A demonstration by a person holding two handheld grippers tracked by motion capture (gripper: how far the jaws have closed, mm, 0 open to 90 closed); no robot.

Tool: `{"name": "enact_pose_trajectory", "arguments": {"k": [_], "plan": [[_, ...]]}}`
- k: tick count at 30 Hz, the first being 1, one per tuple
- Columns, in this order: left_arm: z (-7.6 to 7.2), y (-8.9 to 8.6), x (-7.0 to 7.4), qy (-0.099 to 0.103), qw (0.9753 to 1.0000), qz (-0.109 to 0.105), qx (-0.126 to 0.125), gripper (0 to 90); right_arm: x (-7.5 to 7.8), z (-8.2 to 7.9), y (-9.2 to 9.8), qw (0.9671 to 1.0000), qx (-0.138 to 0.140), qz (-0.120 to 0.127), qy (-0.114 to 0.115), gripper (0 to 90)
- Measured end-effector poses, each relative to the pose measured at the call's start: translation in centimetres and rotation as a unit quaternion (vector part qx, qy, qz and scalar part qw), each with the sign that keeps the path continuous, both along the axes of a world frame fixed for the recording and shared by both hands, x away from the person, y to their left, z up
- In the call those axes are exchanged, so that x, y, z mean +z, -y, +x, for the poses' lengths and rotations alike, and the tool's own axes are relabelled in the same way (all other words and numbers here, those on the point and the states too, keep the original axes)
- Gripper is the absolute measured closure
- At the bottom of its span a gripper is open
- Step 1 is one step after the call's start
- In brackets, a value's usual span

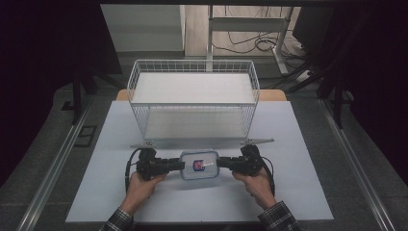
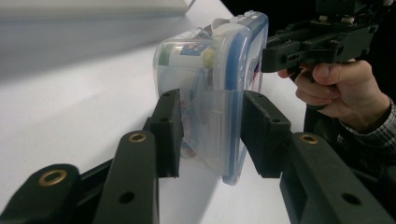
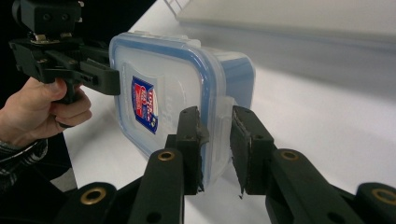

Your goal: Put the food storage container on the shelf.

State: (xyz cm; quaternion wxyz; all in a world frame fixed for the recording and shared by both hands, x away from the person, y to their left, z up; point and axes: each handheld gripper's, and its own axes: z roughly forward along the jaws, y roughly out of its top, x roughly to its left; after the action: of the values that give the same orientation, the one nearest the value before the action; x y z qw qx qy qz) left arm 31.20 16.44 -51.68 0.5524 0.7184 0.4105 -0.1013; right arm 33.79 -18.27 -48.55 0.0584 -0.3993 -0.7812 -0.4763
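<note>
Clear rectangular plastic container (image 1: 199, 165) with blue-rimmed lid and rounded corners, at table (image 1: 298, 159) centre. Left gripper (image 1: 179, 165) clamps its 9 o'clock side flap; right gripper (image 1: 220, 164) clamps its 3 o'clock flap. White wire basket (image 1: 192, 98) stands at 12 o'clock.

The wire basket (image 1: 192, 96) walls off the table's (image 1: 298, 192) far half — bare surface lies open nearer and at both sides.

Container (image 1: 199, 165) between grippers — basket (image 1: 193, 99) behind it.
</note>
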Motion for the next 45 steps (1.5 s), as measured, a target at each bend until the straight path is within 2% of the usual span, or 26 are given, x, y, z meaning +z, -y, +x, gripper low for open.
{"name": "enact_pose_trajectory", "arguments": {"k": [4,10,15,27,39,45], "plan": [[0.1,0.0,1.0,0.008,1.0000,0.000,0.003,59.8,0.9,0.1,0.0,0.9999,-0.003,0.007,0.008,73.3],[0.7,-0.3,3.3,0.020,0.9998,0.002,0.008,59.8,3.0,0.7,-0.3,0.9998,-0.003,0.011,0.018,73.3],[1.4,-0.6,5.4,0.028,0.9995,-0.008,0.012,59.5,5.5,1.3,-0.6,0.9994,-0.002,0.011,0.033,73.2],[3.4,-1.4,10.7,0.047,0.9986,-0.011,0.022,59.3,11.0,3.2,-1.6,0.9981,-0.008,0.012,0.061,72.8],[6.4,-2.5,16.0,0.058,0.9976,-0.021,0.031,58.9,16.0,5.5,-2.6,0.9969,-0.024,0.026,0.070,72.8],[8.4,-3.1,18.1,0.059,0.9972,-0.032,0.033,58.7,18.3,6.9,-3.2,0.9957,-0.034,0.028,0.081,72.8]]}}
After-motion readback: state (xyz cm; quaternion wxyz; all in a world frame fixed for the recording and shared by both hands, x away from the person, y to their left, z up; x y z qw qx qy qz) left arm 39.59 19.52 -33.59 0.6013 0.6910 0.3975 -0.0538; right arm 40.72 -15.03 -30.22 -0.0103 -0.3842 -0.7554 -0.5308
